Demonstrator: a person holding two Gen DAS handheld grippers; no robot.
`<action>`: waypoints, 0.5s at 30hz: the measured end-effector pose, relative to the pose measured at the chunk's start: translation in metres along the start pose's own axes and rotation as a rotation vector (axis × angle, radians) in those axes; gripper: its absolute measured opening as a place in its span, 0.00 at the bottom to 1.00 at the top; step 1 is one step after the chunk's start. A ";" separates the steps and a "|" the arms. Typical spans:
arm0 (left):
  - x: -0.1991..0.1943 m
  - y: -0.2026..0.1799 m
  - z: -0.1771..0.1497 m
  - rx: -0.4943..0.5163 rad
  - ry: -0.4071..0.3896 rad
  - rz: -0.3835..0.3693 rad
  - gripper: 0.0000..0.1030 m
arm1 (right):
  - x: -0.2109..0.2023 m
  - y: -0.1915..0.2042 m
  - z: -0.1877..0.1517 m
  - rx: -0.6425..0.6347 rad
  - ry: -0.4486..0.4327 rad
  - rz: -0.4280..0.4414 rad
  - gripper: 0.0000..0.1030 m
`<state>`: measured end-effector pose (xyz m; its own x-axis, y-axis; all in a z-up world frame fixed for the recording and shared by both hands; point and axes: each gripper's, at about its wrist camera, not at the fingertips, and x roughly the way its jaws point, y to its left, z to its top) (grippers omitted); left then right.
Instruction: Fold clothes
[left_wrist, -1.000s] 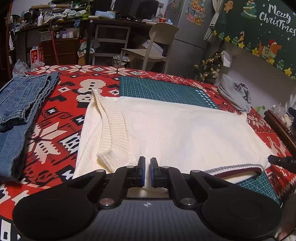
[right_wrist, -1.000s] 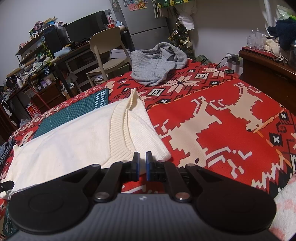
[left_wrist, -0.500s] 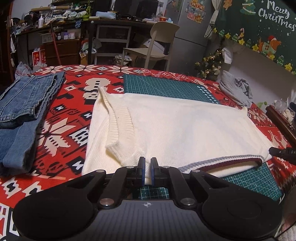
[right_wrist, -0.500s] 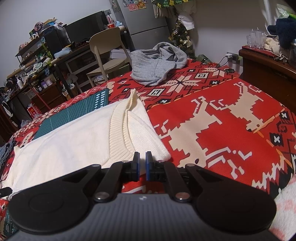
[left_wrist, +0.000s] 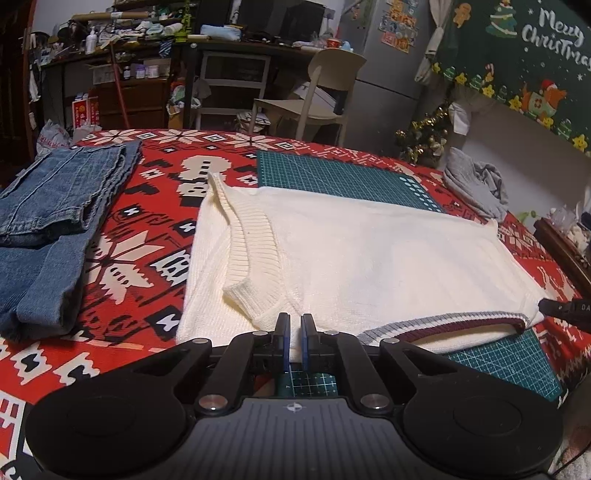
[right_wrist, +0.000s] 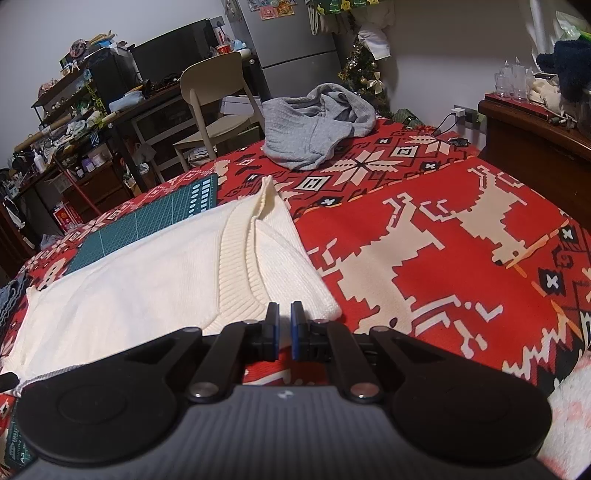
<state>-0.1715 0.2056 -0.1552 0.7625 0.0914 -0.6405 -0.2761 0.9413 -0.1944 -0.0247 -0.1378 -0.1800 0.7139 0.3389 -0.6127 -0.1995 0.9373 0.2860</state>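
The left gripper (left_wrist: 294, 341) is sitting at the near hem of a cream knitted sweater vest (left_wrist: 369, 258), its jaws drawn together with only a thin slit showing; whether cloth is pinched in that slit cannot be told. The right gripper (right_wrist: 283, 330) is sitting at the vest's other near corner, jaws likewise closed to a narrow gap, and again a grip on the fabric cannot be made out. The vest is lying flat across a red Christmas-patterned blanket (right_wrist: 424, 266), partly covering a green cutting mat (left_wrist: 332, 177) whose near corner is peeking out beneath the grey-and-maroon striped neckline (left_wrist: 443, 323). A ribbed armhole band (left_wrist: 251, 258) is curving along the vest's left side, its lower end folded over.

To the left, folded blue jeans (left_wrist: 55, 221) are lying on the blanket, apart from the vest. Further back on the right, a crumpled grey garment (right_wrist: 317, 125) is resting near the blanket's far edge. Beyond the blanket, a beige chair (left_wrist: 314, 96) is standing before a cluttered desk (left_wrist: 229, 55), and a small decorated Christmas tree (left_wrist: 424, 136) is showing by the wall.
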 end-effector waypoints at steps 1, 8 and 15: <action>0.000 0.002 0.000 -0.009 0.000 -0.001 0.08 | 0.000 -0.001 0.000 0.007 0.000 0.003 0.05; -0.006 0.021 0.000 -0.100 -0.005 0.041 0.18 | -0.004 -0.007 0.002 0.051 -0.007 0.015 0.06; -0.014 0.024 0.011 -0.166 -0.034 -0.008 0.15 | -0.014 0.000 0.014 0.011 -0.063 0.008 0.08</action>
<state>-0.1817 0.2304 -0.1426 0.7837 0.0977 -0.6134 -0.3606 0.8757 -0.3211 -0.0252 -0.1438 -0.1607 0.7532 0.3402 -0.5630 -0.1982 0.9335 0.2988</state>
